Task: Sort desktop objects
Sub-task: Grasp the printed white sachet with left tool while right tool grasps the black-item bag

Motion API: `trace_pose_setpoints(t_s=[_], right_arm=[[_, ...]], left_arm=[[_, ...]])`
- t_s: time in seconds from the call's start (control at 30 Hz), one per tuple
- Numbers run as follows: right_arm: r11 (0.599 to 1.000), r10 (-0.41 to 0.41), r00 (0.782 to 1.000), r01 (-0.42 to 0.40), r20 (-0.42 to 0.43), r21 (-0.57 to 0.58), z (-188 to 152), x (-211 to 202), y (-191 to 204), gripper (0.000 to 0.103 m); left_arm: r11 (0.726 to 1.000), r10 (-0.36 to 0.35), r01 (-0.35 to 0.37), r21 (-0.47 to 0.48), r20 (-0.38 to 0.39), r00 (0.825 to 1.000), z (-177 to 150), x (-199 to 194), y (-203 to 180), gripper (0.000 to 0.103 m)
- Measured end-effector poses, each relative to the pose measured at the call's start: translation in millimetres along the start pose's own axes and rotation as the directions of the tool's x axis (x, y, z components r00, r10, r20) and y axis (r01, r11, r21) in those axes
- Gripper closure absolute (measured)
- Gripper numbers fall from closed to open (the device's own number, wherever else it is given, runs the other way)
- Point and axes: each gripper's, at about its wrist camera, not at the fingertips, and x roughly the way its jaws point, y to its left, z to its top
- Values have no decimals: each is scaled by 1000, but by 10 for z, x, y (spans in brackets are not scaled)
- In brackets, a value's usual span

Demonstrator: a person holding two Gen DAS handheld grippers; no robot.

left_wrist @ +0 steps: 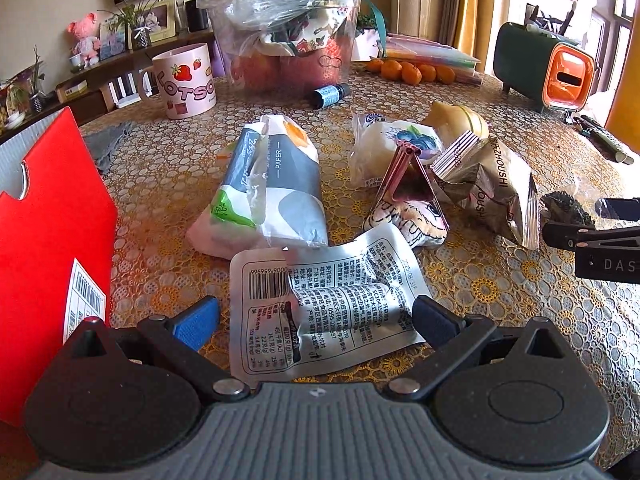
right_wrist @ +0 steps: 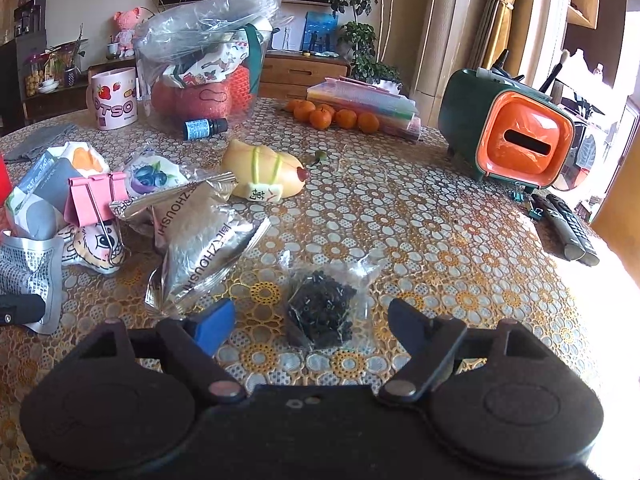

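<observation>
1. My left hand-held gripper [left_wrist: 316,316] is spread wide, its fingers on either side of a crumpled silver wrapper [left_wrist: 320,312] printed with a barcode, which lies flat on the tabletop [left_wrist: 500,300].
2. My right hand-held gripper [right_wrist: 312,320] is also spread, with a small clear bag of dark bits [right_wrist: 322,304] lying between its fingers on the tabletop.
3. To my left stands a red box [left_wrist: 52,240], just beside the left hand-held gripper.
4. Just beyond the wrapper lie a tissue pack [left_wrist: 268,192], a pink binder clip [right_wrist: 94,198] clamped on a small cartoon pouch [right_wrist: 96,246], and a silver snack bag [right_wrist: 204,240].
5. Farther off sit a blueberry bun packet [left_wrist: 392,140] and a yellow toy [right_wrist: 266,174].
6. At the far side are a small blue bottle [right_wrist: 204,128], a strawberry mug [left_wrist: 186,80], a clear container [left_wrist: 288,40], oranges [right_wrist: 332,116] and, to the right, a green and orange tissue box [right_wrist: 516,136].
</observation>
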Motion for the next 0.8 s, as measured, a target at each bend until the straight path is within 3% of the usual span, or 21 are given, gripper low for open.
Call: trace_pose_setpoints(t_s=[0.27, 0.57, 0.8], right_arm=[[1000, 4, 1000, -4, -1, -6, -3, 52, 11, 26], [1000, 12, 1000, -12, 2, -14, 11, 48, 40, 38], [1000, -1, 1000, 1, -7, -14, -1, -12, 61, 59]], left_arm=[[999, -13, 13, -39, -2, 1000, 12, 33, 20, 1], [997, -29, 28, -71, -10, 1000, 29, 4, 45, 11], [995, -48, 46, -93, -18, 999, 30, -62, 41, 29]])
